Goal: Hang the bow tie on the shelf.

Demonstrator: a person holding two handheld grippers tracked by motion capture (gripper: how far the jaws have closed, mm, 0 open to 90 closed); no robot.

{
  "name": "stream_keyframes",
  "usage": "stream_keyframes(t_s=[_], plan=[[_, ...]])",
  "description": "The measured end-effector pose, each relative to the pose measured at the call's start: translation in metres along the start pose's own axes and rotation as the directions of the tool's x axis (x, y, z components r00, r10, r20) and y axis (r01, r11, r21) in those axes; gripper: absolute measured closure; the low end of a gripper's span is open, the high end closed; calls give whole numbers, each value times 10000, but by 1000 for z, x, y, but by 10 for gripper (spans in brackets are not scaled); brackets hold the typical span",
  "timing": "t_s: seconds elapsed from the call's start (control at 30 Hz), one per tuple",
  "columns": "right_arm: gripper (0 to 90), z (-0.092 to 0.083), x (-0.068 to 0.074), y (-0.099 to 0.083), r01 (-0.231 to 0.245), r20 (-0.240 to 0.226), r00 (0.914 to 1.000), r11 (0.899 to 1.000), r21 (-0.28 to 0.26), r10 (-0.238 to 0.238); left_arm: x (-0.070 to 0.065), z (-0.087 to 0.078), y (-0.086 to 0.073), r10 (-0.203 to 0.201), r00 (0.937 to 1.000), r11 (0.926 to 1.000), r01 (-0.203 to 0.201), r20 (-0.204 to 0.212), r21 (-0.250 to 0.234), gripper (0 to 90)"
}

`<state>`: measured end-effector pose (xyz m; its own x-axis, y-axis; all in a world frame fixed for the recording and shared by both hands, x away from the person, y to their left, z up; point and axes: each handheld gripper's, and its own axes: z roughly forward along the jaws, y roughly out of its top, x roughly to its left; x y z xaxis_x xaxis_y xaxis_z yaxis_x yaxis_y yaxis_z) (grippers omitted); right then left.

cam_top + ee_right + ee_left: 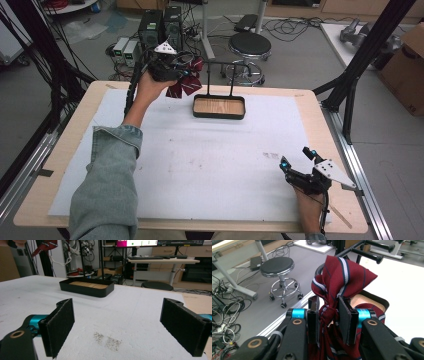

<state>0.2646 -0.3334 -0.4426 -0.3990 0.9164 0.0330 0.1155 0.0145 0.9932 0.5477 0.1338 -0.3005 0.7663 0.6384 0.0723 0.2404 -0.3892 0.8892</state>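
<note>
A dark red tie (184, 85) with white and navy stripes hangs from my left gripper (176, 69), held up at the far left beside the rack of a black tray (219, 114) with a wooden floor. In the left gripper view my gripper (329, 315) is shut on the tie (342, 275) at its knot, and the cloth bunches above the pads. The rack's black pegs (367, 255) stand just beyond it. My right gripper (297, 156) rests low on the white mat near the right edge, jaws wide apart. In the right gripper view, nothing lies between its pads (60, 322).
The white mat (210, 160) covers most of the wooden table. A faint grey smudge (107, 340) marks the mat in front of the right gripper. Beyond the far edge stand a black stool (249, 47), computer boxes and floor cables. A black frame post (370, 50) rises at right.
</note>
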Motion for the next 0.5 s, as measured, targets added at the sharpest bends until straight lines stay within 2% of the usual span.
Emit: stream_keyframes(t_s=[0.27, 0.5], plan=[[113, 0, 0, 0, -13, 8, 10000, 10000, 35, 13, 0, 10, -12, -221, 9997, 9995, 223, -75, 203, 713], [113, 0, 0, 0, -104, -26, 9999, 9999, 81, 105, -7, 22, -21, -141, 9995, 9998, 146, -297, 150, 713]])
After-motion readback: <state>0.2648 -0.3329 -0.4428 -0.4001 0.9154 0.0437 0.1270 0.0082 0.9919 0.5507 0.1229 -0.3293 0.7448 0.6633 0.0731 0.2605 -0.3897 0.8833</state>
